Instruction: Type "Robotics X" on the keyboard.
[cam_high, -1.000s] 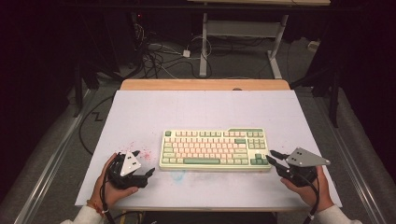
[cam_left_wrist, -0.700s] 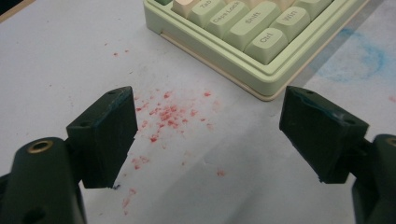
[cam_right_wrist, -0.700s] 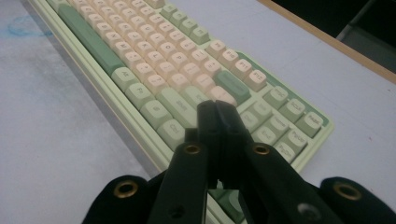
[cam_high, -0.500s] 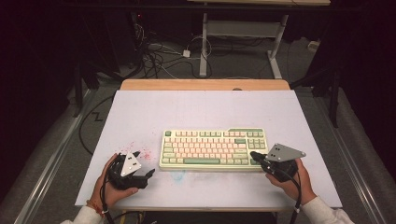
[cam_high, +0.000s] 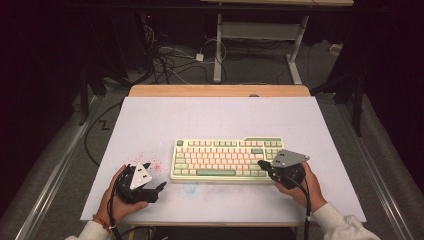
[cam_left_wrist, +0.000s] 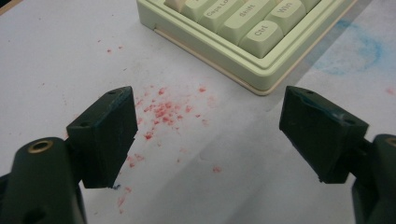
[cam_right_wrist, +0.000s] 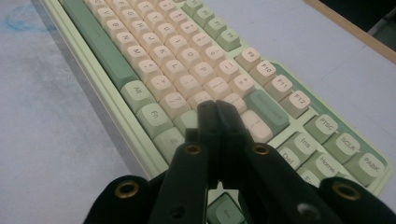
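The mechanical keyboard (cam_high: 227, 159), cream and green, lies near the front middle of the white table (cam_high: 210, 115). The right gripper (cam_high: 262, 164) hovers over its right-hand keys, jaws pressed together with nothing between them. The left gripper (cam_high: 161, 186) rests on the table just off the keyboard's left front corner, jaws wide and empty above red specks (cam_left_wrist: 161, 109)

table (cam_high: 150, 120): white top | kbd (cam_high: 225, 160) near front-centre | red specks (cam_high: 150, 162)
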